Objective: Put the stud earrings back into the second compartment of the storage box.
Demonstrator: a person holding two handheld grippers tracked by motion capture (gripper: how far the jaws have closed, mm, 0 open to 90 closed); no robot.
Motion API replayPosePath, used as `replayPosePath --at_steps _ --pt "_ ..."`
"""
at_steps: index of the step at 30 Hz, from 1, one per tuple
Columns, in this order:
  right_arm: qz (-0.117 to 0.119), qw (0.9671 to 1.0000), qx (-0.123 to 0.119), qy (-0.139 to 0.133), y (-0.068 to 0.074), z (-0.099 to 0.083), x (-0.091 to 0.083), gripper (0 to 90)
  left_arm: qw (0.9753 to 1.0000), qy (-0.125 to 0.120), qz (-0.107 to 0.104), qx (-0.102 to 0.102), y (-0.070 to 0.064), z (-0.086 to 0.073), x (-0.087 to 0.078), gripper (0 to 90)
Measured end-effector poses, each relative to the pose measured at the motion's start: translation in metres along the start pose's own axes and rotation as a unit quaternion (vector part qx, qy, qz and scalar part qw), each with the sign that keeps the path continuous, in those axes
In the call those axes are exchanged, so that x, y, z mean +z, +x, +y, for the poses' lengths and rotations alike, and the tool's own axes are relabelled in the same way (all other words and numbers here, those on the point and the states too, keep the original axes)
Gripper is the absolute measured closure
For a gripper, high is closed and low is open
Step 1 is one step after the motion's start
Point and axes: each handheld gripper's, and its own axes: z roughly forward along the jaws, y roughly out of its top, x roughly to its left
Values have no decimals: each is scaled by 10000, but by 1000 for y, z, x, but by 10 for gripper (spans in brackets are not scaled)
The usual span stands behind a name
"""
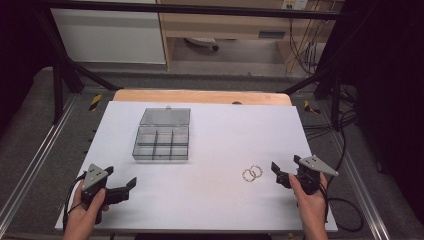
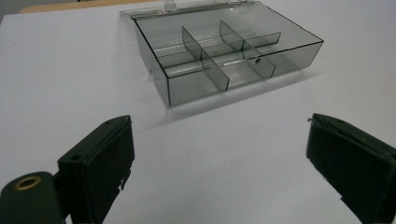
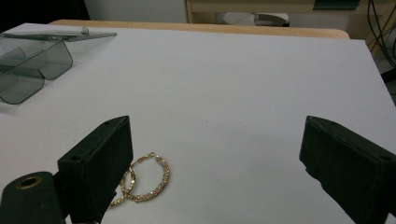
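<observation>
We hold the left gripper (image 1: 122, 187) low over the near left corner of the white worktop (image 1: 215, 195), our left hand (image 1: 86, 212) wrapped around its handle from below and the forearm coming in from the bottom edge. Its jaws stand wide apart with nothing between them, aimed toward the middle of the worktop. In the left gripper view the clear compartment box (image 2: 224, 56) lies ahead of those jaws, well apart from them, its lid folded back flat behind it and its dividers marking out the empty compartments.

On the other side, our right hand (image 1: 310, 200) grips the right gripper (image 1: 286, 172) near the right edge, wrist angled inward so the jaws point left. These jaws are also spread wide and hold nothing. The gold hoop earrings (image 1: 252, 173) lie flat on the worktop just beside the jaw tips, the two rings overlapping. In the right gripper view the earrings (image 3: 142, 179) rest close against the left jaw, partly hidden behind it; we cannot tell whether they touch.
</observation>
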Motion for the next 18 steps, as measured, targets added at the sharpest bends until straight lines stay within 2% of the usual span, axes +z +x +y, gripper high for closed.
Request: replayPosePath --at_steps 5,6,11,14,18 --pt "39 10000 -74 47 7 2 2 93 10000 41 -17 20 1 -2 0 82" --pt "32 9997 -204 123 12 3 4 78 10000 55 -23 5 1 -2 0 82" --pt "86 9992 -283 282 26 5 10 61 10000 51 -39 28 1 -2 0 82" --pt "165 9983 -394 406 34 4 13 73 9999 77 -50 43 0 -2 1 82" --pt "301 9972 -404 556 42 3 15 85 9998 117 -65 117 -2 -1 2 82"
